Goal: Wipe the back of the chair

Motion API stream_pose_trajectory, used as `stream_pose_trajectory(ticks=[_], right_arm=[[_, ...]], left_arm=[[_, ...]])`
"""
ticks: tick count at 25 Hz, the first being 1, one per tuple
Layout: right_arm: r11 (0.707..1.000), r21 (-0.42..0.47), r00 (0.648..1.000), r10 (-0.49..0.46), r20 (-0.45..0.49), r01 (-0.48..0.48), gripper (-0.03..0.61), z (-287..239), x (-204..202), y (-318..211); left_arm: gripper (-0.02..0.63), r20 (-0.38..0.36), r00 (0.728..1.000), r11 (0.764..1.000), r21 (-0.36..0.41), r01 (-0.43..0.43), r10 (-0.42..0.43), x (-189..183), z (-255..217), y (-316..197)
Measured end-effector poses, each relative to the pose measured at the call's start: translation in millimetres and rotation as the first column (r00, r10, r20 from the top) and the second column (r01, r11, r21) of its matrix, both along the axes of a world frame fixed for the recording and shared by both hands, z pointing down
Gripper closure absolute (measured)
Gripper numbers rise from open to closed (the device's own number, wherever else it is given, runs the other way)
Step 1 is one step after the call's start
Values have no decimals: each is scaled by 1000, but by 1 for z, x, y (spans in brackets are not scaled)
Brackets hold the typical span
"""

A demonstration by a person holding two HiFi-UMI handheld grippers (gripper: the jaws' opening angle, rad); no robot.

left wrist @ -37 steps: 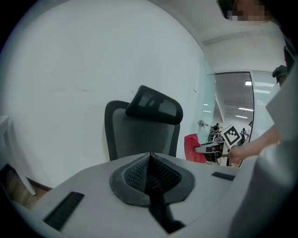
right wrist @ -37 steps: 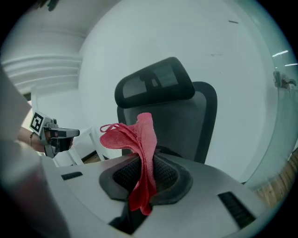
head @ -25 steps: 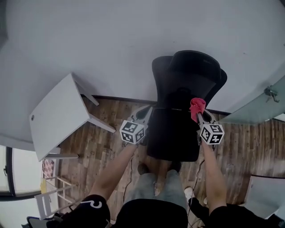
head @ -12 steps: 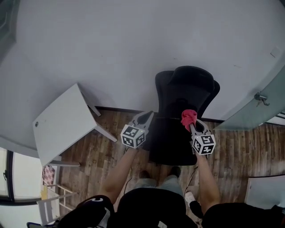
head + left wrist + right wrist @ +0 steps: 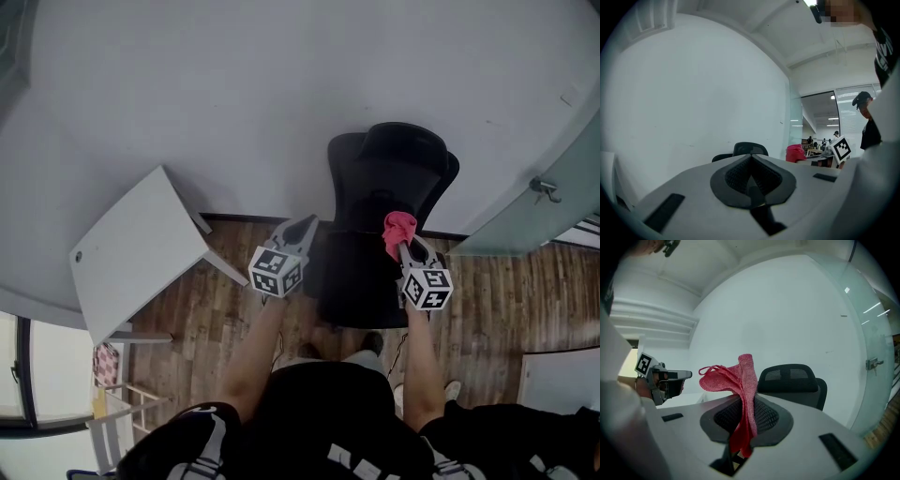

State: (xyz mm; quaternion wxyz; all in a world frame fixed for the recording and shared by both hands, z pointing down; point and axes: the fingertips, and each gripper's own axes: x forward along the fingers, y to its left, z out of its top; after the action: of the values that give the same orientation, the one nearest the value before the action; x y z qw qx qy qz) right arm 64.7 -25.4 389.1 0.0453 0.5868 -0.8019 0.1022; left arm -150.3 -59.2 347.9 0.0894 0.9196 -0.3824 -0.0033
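A plain white wall [image 5: 234, 94] fills the far half of the head view. It meets a brown wood-plank floor [image 5: 216, 309] along a dark skirting line. At the left stands a white flat-topped desk [image 5: 131, 253] on thin pale legs. At the far right is a frosted glass door [image 5: 525, 225] with a metal handle.

Against the wall, right of centre, stands the black mesh-backed office chair [image 5: 375, 187]. Its headrest is farthest from the person and its seat is nearer. The person stands at the chair's near edge, one bare forearm reaching to each side of it.

The left tongs [image 5: 302, 225] are held at the chair's left edge, tips pointing towards the wall. In the left gripper view the left tongs [image 5: 751, 161] have their dark ribbed pads pressed together with nothing between them. The chair's headrest [image 5: 750, 149] shows just beyond.

The right tongs [image 5: 404, 242] are over the chair's right side. In the right gripper view they [image 5: 742, 416] are clamped on a pink-red knitted cloth [image 5: 738, 380]. The cloth stands up in a loose bunch above the pads. Seen from the head, the cloth [image 5: 399, 228] lies over the lower right of the chair's back. Whether it touches the chair cannot be told.
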Motion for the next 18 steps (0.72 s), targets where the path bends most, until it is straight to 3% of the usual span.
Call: stream_pose_trajectory(ticks=[10, 18], right_arm=[[1000, 5, 999, -29, -14, 29, 508, -9, -21, 6], [1000, 12, 999, -12, 47, 11, 509, -16, -22, 10]], left_arm=[[590, 29, 998, 999, 1, 51, -51, -28, 0, 12], [590, 29, 998, 998, 2, 56, -56, -35, 2, 21]])
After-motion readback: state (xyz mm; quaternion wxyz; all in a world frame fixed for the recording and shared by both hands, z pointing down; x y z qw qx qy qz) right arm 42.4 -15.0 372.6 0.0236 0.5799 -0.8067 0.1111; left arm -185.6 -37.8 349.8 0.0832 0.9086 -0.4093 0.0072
